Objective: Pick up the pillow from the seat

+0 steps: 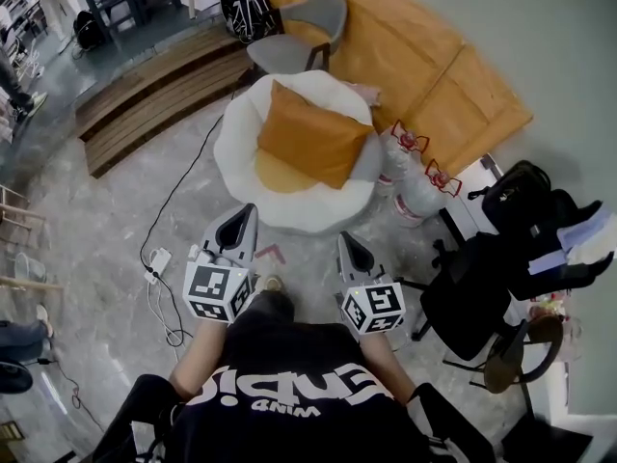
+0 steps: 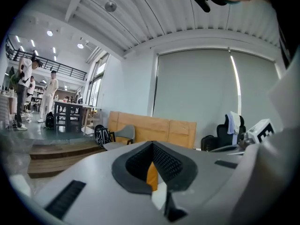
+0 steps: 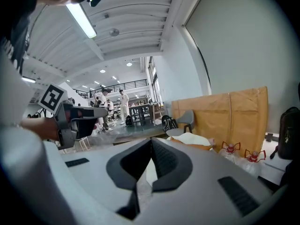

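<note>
An orange pillow (image 1: 310, 135) lies tilted on a round white seat (image 1: 241, 145) in the head view. Both grippers hover short of the seat's near edge, apart from it. My left gripper (image 1: 249, 210) is shut with nothing in it, pointing at the seat's front left. My right gripper (image 1: 342, 238) is shut and empty, just off the seat's front right. In the left gripper view a strip of orange pillow (image 2: 152, 175) shows beyond the closed jaws. The right gripper view shows the white seat (image 3: 194, 138) with the pillow's edge (image 3: 202, 146) ahead to the right.
Two clear water jugs (image 1: 403, 148) with red handles stand right of the seat. A grey chair (image 1: 308, 29) and a wooden panel (image 1: 424, 66) are behind it. A black office chair (image 1: 482, 287) with bags is at the right. Cables and a power strip (image 1: 156, 260) lie on the floor left.
</note>
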Available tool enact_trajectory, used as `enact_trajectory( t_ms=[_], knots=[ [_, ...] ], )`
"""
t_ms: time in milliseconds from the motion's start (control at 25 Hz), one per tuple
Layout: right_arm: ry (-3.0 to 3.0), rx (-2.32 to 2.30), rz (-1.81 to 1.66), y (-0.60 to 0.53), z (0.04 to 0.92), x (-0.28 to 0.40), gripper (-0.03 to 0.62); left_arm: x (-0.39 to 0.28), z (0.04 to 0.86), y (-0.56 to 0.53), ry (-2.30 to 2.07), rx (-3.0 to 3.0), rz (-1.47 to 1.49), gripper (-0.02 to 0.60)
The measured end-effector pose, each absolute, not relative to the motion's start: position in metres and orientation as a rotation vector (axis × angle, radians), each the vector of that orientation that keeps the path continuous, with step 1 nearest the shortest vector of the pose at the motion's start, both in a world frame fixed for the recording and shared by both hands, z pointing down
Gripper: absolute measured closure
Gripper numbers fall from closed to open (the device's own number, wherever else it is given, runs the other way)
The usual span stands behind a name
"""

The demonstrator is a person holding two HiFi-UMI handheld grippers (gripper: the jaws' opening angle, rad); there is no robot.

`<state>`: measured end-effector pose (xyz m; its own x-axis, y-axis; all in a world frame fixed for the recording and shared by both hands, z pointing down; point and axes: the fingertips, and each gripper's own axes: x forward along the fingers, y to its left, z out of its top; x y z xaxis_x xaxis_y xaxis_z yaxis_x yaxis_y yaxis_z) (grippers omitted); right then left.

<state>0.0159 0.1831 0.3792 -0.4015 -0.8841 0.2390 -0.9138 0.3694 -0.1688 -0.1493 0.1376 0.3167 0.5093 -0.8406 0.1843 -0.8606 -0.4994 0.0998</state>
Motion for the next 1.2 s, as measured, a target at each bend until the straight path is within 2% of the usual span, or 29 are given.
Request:
enact_trajectory(
  t_ms=[440, 1200],
  knots=[
    [-2.473, 1.705, 0.391, 0.139, 0.373, -0.009, 0.572, -0.176, 0.314, 0.094, -1.404, 2.603, 0.154, 0.573],
    [-2.457, 1.73, 0.378, 0.028, 0.376, 0.024, 0.572, -0.16, 0.321, -0.007, -1.415, 2.593, 0.145, 0.572]
  ],
)
